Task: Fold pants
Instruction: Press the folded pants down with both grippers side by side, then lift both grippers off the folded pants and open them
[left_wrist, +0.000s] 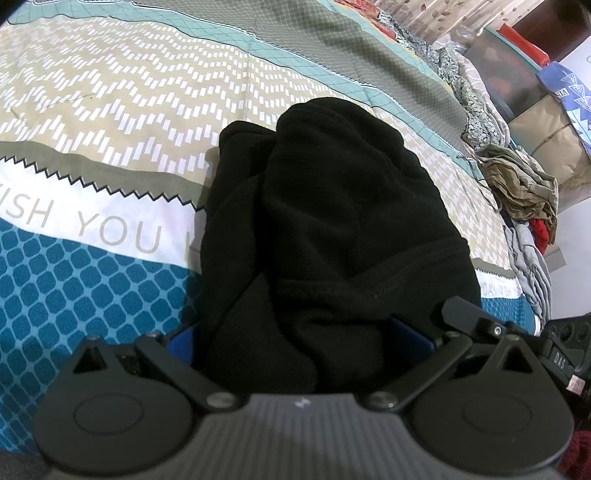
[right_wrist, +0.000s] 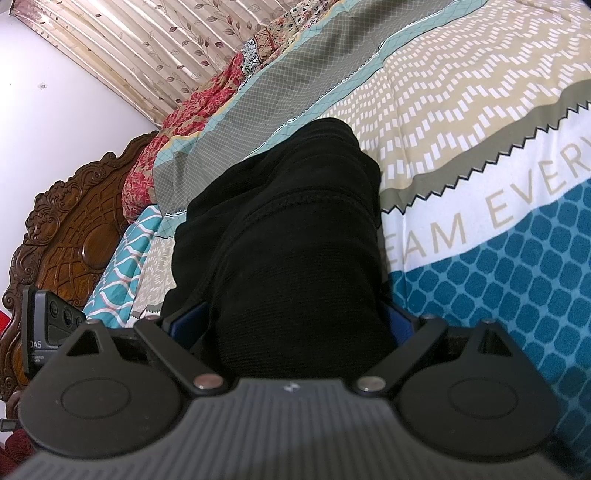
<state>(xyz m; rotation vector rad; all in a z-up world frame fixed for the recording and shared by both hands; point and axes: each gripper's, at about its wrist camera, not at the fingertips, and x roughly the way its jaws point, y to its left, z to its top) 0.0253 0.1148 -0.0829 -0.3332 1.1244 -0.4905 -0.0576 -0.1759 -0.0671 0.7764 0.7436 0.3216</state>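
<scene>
The black pants (left_wrist: 332, 206) lie bunched in a thick heap on the patterned bedspread (left_wrist: 122, 103). In the left wrist view the cloth fills the gap between the two blue fingers (left_wrist: 181, 341) of my left gripper (left_wrist: 295, 317). The fingers stand wide apart and their tips are buried under the fabric. The right wrist view shows the same pants (right_wrist: 295, 229) between the widely spread blue fingers (right_wrist: 400, 325) of my right gripper (right_wrist: 295, 314), tips hidden too. The two grippers sit side by side at the near end of the heap.
A pile of other clothes (left_wrist: 524, 192) lies at the bed's right edge, with bags beyond it. A carved wooden headboard (right_wrist: 70, 236), floral bedding (right_wrist: 177, 147) and a curtain (right_wrist: 155, 48) are on the other side. Bare bedspread (right_wrist: 498, 155) stretches around the pants.
</scene>
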